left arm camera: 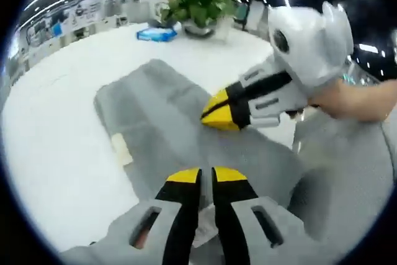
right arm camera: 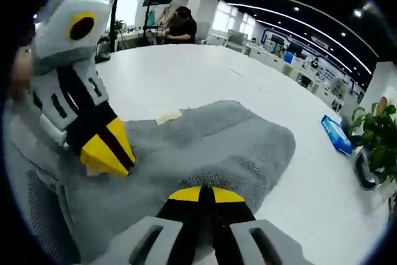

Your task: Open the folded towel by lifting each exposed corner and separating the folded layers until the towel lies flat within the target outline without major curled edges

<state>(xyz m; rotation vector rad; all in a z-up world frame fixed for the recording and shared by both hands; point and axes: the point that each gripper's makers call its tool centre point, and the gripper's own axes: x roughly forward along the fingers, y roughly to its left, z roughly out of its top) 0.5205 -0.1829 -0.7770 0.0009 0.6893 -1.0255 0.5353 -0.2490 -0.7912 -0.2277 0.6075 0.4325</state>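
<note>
In the left gripper view, the left gripper (left arm camera: 206, 175) is held low over the grey towel (left arm camera: 167, 122), its yellow-tipped jaws nearly closed with only a thin gap; whether cloth is pinched cannot be told. The right gripper (left arm camera: 217, 115) is brought in from the right by a hand (left arm camera: 356, 98), its tips pressed together at the towel. The towel is spread on a white table (left arm camera: 56, 122). A plant (left arm camera: 198, 4) and a blue packet (left arm camera: 156, 33) are seen beyond.

In the right gripper view, the right gripper (right arm camera: 206, 195) is seen clenched over the towel (right arm camera: 211, 147), and the left gripper (right arm camera: 107, 153) is angled down onto it. No writing can be read.

Grey towel (left arm camera: 167, 122) on white table (left arm camera: 56, 153); left tool (left arm camera: 206, 178) yellow-tipped, black-jawed.
</note>
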